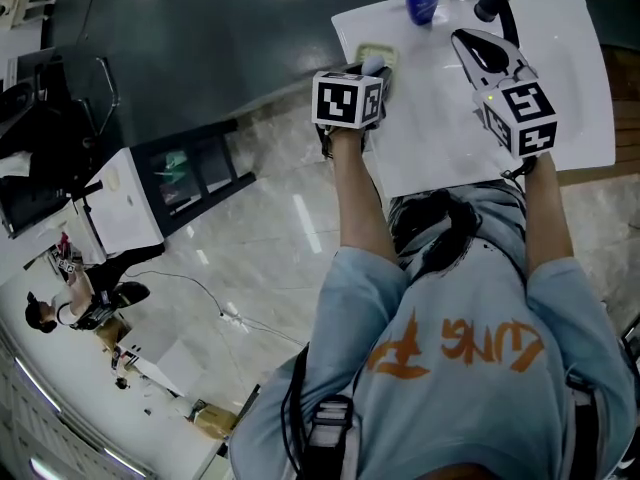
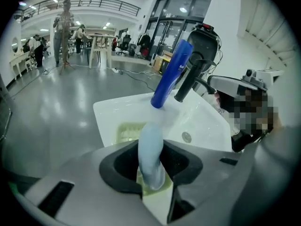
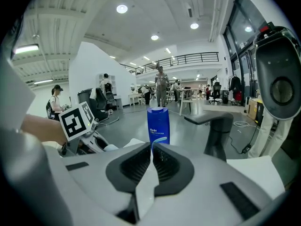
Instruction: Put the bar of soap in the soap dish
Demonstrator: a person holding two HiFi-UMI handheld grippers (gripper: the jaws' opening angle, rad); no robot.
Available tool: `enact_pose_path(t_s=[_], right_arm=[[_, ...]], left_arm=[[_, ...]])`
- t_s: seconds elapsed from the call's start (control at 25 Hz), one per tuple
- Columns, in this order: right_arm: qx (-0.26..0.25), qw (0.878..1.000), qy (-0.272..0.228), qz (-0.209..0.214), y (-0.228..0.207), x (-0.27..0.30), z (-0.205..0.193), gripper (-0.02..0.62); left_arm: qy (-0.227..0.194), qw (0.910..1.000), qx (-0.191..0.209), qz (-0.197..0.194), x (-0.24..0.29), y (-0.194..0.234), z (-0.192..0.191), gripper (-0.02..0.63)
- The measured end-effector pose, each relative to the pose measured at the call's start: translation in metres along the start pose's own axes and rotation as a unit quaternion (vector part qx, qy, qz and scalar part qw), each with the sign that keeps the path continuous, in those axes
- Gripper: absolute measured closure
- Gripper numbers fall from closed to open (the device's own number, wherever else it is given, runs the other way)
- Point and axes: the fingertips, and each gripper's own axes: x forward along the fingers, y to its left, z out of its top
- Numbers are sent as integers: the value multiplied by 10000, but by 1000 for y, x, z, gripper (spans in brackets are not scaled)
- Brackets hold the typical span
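Pale-blue soap [image 2: 150, 142], likely light, hard and slick, is pinched across its flat faces in the left gripper [image 2: 151, 167] jaws; the right gripper [image 3: 151, 161] jaws meet, empty.

Orange lettering across the back of the shirt [image 1: 450, 408], upside down in the head view, not readable with certainty. Small white print on the blue bottle [image 3: 158, 124], too small to read. Black-and-white square codes on the left tool [image 1: 377, 68] and right tool [image 1: 470, 40]: patterns only, no letters.

Soap dish [image 2: 126, 132] half behind soap bar [image 2: 151, 154]
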Motion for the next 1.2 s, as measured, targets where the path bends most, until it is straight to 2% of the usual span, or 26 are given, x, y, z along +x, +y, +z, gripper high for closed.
enact_pose_path(t_s=[0.12, 0.28, 0.48, 0.64, 0.72, 0.84, 0.92, 1.0, 1.08, 1.2], right_arm=[[-88, 9999, 17, 64, 3, 6, 7, 560], [-119, 9999, 17, 108, 4, 13, 11, 560], [-180, 9996, 19, 209, 10, 11, 12, 560], [-243, 9994, -29, 238, 16, 3, 15, 560], [-366, 9990, -107, 248, 18, -1, 23, 560], [-557, 9977, -280, 250, 18, -12, 37, 560], [-606, 9968, -482, 194, 14, -23, 50, 560], [-605, 9952, -763, 115, 12, -34, 66, 560], [-533, 9926, -1087, 49, 12, -41, 82, 561], [-346, 9877, -1526, 49, 18, -47, 102, 561]], left_arm=[[7, 9999, -41, -91, 2, 1, 3, 472], [43, 9999, 102, 70, 6, 7, 6, 445], [-229, 9997, 69, 4, 4, 3, 9, 398], [-353, 9989, 36, 307, -12, 10, 8, 383], [-579, 9973, -15, 443, -24, 14, 15, 383], [-1162, 9914, -181, 577, -42, 14, 32, 391], [-1699, 9830, -210, 664, -62, 7, 50, 436], [-2401, 9670, -249, 811, -90, 3, 69, 501], [-3147, 9439, -360, 935, -123, -1, 84, 552], [-4074, 9048, -498, 1139, -174, -6, 91, 571]])
